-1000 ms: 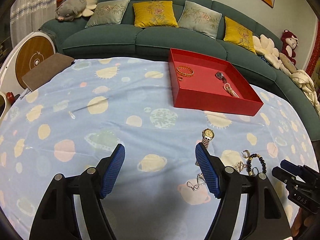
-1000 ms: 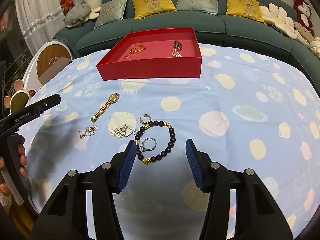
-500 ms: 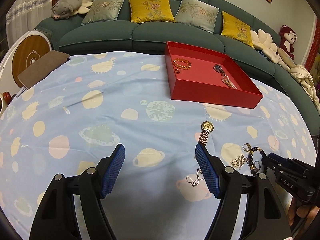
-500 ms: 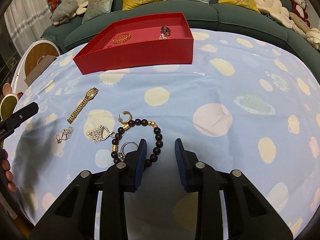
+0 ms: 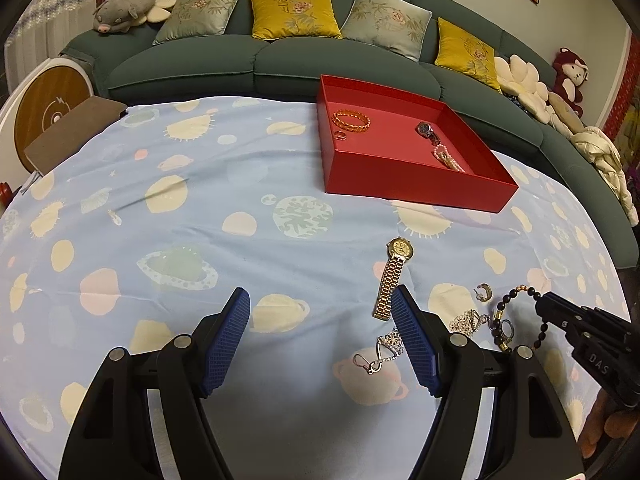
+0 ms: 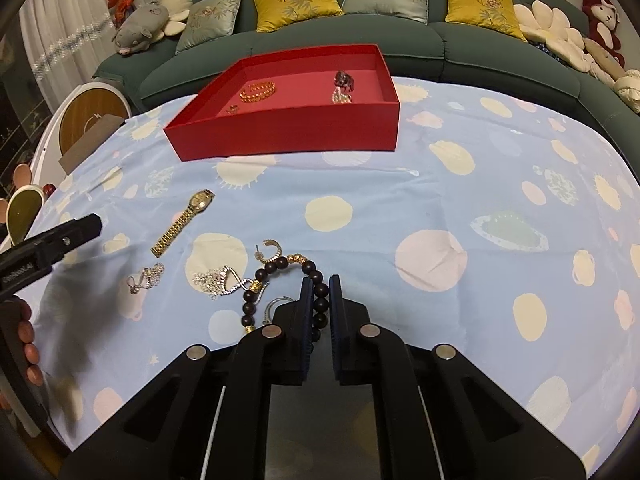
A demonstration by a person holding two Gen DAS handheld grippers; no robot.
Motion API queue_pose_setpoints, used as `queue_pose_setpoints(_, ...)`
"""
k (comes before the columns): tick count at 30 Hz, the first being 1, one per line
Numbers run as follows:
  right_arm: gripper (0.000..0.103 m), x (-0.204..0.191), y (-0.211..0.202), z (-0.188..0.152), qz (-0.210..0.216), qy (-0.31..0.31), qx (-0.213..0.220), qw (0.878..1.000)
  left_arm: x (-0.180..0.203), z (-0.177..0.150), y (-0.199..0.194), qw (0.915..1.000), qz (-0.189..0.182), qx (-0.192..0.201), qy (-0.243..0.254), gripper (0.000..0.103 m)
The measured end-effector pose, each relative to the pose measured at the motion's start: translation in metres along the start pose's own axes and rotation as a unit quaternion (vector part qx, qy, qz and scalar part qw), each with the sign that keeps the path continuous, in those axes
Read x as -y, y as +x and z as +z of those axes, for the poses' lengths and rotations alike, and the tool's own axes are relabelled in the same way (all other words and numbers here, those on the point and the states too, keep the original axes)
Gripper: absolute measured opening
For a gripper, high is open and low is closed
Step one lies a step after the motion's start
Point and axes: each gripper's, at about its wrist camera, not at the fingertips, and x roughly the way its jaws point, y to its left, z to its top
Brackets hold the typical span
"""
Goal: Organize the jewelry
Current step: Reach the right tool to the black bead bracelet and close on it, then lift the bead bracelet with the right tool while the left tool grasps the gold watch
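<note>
Nearest us, our right gripper is closing, its jaws narrowed onto the dark beaded bracelet, with the beads of one side of the loop caught between the blue pads. The rest of the loop lies on the planet-print tablecloth. Inside the loop, just beside our left pad, lies a silver ring, and the bracelet's gold bead end sits against a crystal pendant. We judge the main risk here to be that lifting drags the ring or the pendant along, or that the round beads roll out of a pinch on only a few of them.

Our left gripper hangs wide with nothing between its fingers, over the cloth. Its right pad is near a small silver necklace and the strap end of the gold watch. If it lowers carelessly, it could snag that chain.

A gold hoop earring lies just beyond the bracelet.

Farthest, the red tray already holds an orange bead bracelet, a small ring, a dark watch and a pearl piece. A swinging bracelet could catch the tray's near wall on the way in.
</note>
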Motion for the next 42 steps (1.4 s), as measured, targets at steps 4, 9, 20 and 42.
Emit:
queue_pose_setpoints(4, 0.007, -0.003, -0.019, 0.006, 0.019, 0.002, 0.022, 1.0, 0.01, 0.001, 0.007, 0.9999, -0.006, -0.006, 0.009, 0.07)
queue_pose_setpoints(9, 0.007, -0.003, -0.038, 0.011, 0.03, 0.002, 0.042, 0.999, 0.029, 0.006, 0.024, 0.9994, -0.004, -0.007, 0.032, 0.07)
queue_pose_setpoints(20, 0.007, -0.007, -0.051, 0.01, 0.047, 0.001, 0.049, 0.998, 0.055, 0.019, 0.074, 0.9987, 0.006, -0.032, 0.04, 0.069)
queue_pose_setpoints(42, 0.007, -0.001, -0.047, 0.011, 0.049, 0.014, 0.045, 0.998, 0.067, 0.02, 0.079, 0.9968, 0.02, -0.011, 0.076, 0.021)
